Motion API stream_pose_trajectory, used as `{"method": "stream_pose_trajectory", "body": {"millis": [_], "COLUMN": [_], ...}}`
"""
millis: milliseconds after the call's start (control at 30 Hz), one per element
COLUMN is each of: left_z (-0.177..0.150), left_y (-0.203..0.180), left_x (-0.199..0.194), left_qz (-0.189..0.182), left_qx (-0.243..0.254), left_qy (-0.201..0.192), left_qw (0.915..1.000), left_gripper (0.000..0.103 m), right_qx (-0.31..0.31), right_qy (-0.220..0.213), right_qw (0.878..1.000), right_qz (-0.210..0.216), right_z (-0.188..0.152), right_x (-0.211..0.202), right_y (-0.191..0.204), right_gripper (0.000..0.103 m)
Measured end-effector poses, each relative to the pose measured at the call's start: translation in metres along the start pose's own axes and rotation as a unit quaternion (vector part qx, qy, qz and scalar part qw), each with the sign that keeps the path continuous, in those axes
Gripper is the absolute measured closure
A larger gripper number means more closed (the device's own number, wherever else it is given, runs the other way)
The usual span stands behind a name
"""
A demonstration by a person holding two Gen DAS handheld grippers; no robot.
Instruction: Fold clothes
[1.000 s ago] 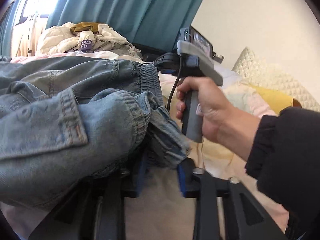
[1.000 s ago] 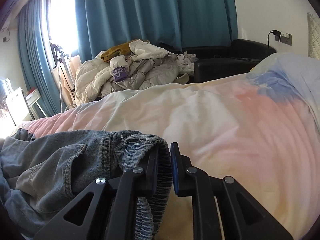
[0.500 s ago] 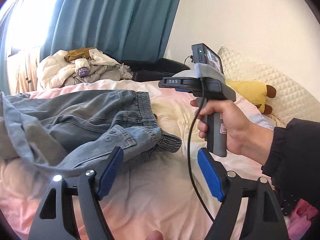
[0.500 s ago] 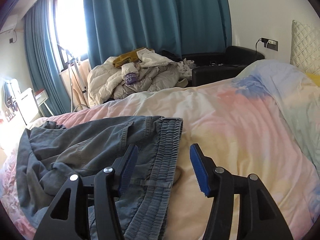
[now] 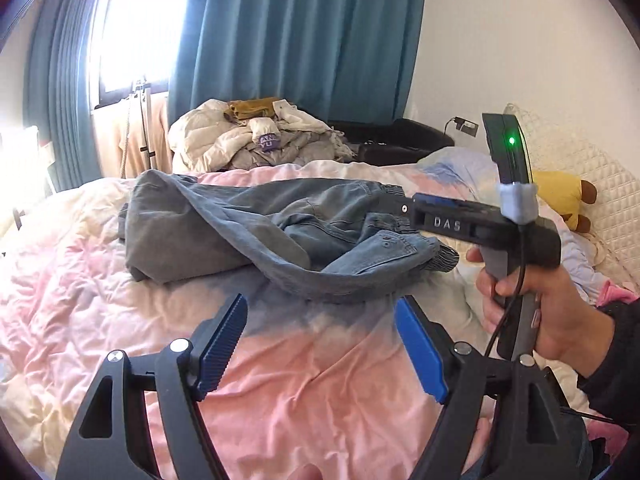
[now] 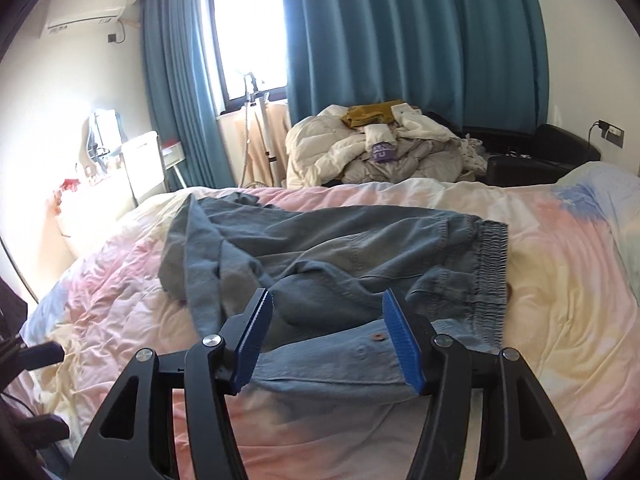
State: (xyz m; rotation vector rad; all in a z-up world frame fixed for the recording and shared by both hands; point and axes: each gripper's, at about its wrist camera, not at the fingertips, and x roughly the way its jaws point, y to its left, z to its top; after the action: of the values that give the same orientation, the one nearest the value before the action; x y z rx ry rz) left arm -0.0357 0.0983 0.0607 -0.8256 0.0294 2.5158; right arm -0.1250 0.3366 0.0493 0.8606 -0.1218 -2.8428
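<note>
so the bed (image 6: pixel 540 280) is the big thing here, covered in a pink, cream and blue tie-dye duvet, and i'll place everything off that. behind its far edge hang the teal curtains (image 6: pixel 400 40) with a bright window (image 6: pixel 248 28) between them. just past that same edge sits a heap of laundry (image 6: pixel 380 152), cream and grey stuff with a mustard piece on top. a black sofa (image 6: pixel 540 152) is beside the heap, toward the bed's right corner.

the denim garment (image 6: pixel 340 252) lies on top of the bed around the middle, partly folded and rumpled, elastic waistband toward the right side, one cuffed bit with a snap lying nearest me. it's resting flat on the duvet, nothing is lifting it.

my right gripper (image 6: pixel 328 340) hovers over the near part of the bed with its blue pads spread and opening a bit more. the cuffed bit shows in the gap but the pads aren't pressing on it. from the left camera you can see my right hand (image 5: pixel 532 300), black sleeve, wrapped round that gripper's handle.

my left gripper (image 5: pixel 320 344) is over the bare duvet on the near side of the garment, jaws released wide, nothing between them.

a yellow plush toy (image 5: pixel 560 196) lies at the pillow end of the bed.
</note>
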Motion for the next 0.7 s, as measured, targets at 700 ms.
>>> {"method": "stream_pose_trajectory", "body": {"millis": [700], "left_z": [-0.038], "left_y": [0.156], "left_x": [0.033], "left_qz": [0.057], "left_qx": [-0.104], "left_qy": [-0.029], "left_qw": [0.9925], "left_gripper": [0.025], "right_qx": [-0.102], "right_qy": [0.075], "right_qw": [0.992], "right_qz": [-0.024], "right_z": [-0.026], "right_x": [0.162], "right_y": [0.147], "right_gripper": [0.050]}}
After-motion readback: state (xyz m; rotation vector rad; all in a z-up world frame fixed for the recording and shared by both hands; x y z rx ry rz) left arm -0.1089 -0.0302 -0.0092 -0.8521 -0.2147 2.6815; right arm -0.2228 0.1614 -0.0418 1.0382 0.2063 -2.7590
